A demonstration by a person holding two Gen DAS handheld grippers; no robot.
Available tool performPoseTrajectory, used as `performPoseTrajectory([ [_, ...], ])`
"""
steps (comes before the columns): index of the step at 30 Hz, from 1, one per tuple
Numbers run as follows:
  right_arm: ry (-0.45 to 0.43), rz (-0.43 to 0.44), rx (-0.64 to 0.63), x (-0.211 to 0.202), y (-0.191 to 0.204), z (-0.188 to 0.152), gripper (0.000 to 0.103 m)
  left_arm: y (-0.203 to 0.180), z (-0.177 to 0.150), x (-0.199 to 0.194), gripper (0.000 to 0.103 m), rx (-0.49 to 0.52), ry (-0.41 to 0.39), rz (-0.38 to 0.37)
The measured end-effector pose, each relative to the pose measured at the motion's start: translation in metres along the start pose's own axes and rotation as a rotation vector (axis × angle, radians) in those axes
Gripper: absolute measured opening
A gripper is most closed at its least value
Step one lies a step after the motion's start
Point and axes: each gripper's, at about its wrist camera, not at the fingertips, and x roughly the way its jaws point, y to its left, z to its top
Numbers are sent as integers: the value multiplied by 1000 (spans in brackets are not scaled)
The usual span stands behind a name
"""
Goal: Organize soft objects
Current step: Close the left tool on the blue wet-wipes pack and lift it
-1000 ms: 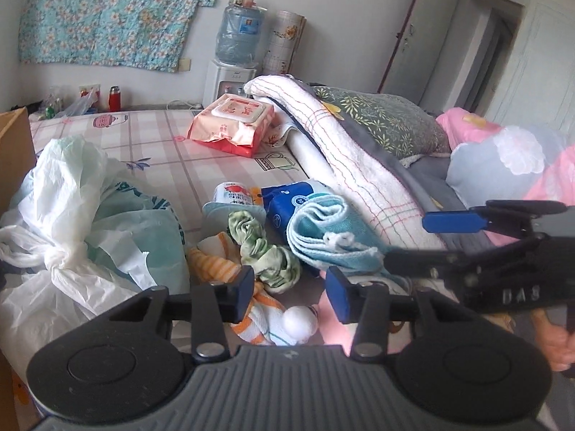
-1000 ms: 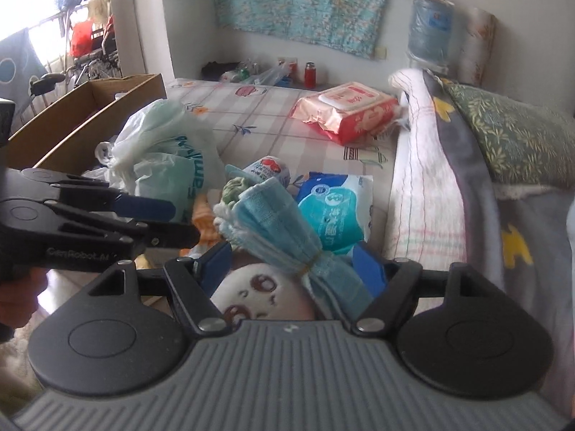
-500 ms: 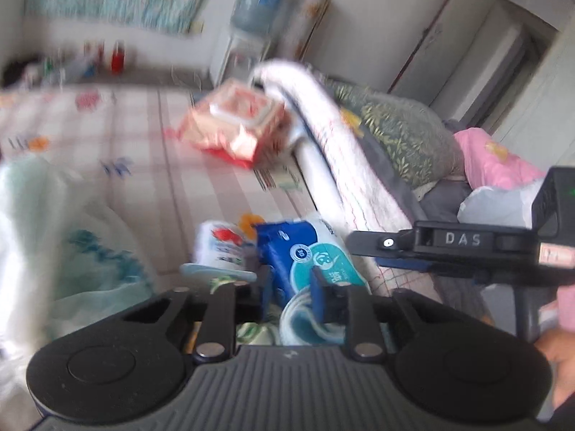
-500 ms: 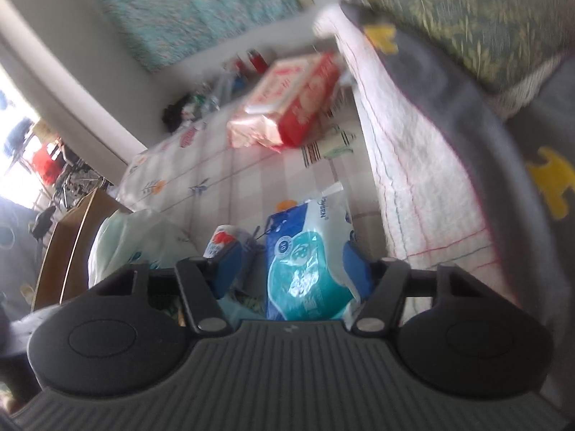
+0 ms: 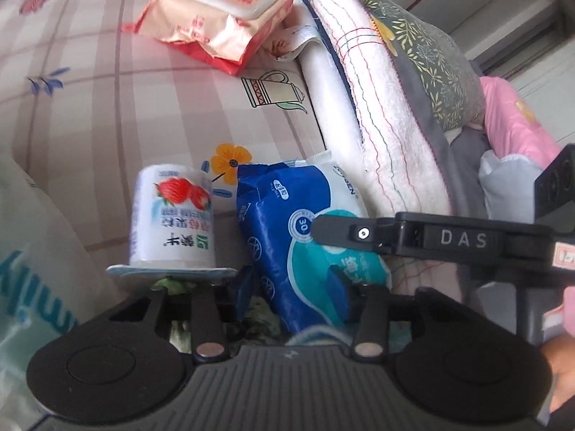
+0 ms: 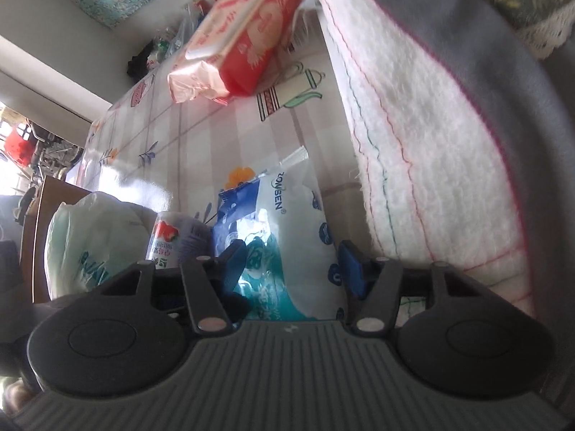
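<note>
Left wrist view, left hand-held gripper (image 5: 293,289) parted astride blue tissue pack (image 5: 287,222), contact unclear.

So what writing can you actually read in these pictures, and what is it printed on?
"DAS": on the right hand-held gripper, seen from the left camera.
"30": in a circle on the blue tissue pack.
"ONSEN", first letter cut off: on the same pack's white edge, right camera.
Chinese characters, upside down: on the strawberry yogurt cup.
Red print on the pink wipes pack: too blurred to read.
Teal letters on the plastic bag: only partly visible.
</note>
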Motion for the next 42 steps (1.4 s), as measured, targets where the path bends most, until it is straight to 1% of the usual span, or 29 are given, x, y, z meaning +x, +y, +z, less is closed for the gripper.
performPoseTrajectory([
  [1,11,9,6,4,-1,1,60,1,2,2,50,-5,0,-7],
  [3,23,25,12,9,-2,2,64,2,5,6,57,-17,2,-19],
  [5,25,24,-4,11,1,4,64,3,8,11,61,-34,3,-29],
  [6,23,28,-6,12,2,4,64,3,8,12,59,-43,1,-36],
  [8,12,31,-13,11,3,3,61,-2,6,10,58,-37,-19,-33],
  [10,-8,51,-4,7,2,2,53,-5,6,7,58,-34,-34,-18],
  [13,-54,77,3,-2,3,-1,47,-10,5,-5,57,-13,-71,-11],
  [14,-69,86,-1,-7,5,-2,47,-11,4,-10,57,-6,-88,-15],
  [19,-184,95,-69,-43,31,-4,46,-26,2,-54,56,49,-216,-31],
  [25,-334,118,-158,-103,80,-11,46,-43,-11,-128,56,107,-400,-38],
  [28,-393,141,-208,-129,113,-22,46,-41,-25,-170,56,120,-480,-27],
  [31,-422,180,-249,-144,150,-34,46,-28,-44,-209,56,117,-546,4],
  [34,-409,242,-275,-144,187,-49,47,-4,-63,-245,56,96,-594,50],
  [38,-348,352,-284,-127,236,-70,48,38,-92,-283,56,36,-639,130],
  [40,-299,410,-275,-110,264,-85,49,62,-105,-299,56,-5,-636,171],
  [42,-243,454,-262,-90,290,-100,49,90,-116,-312,56,-57,-617,200],
])
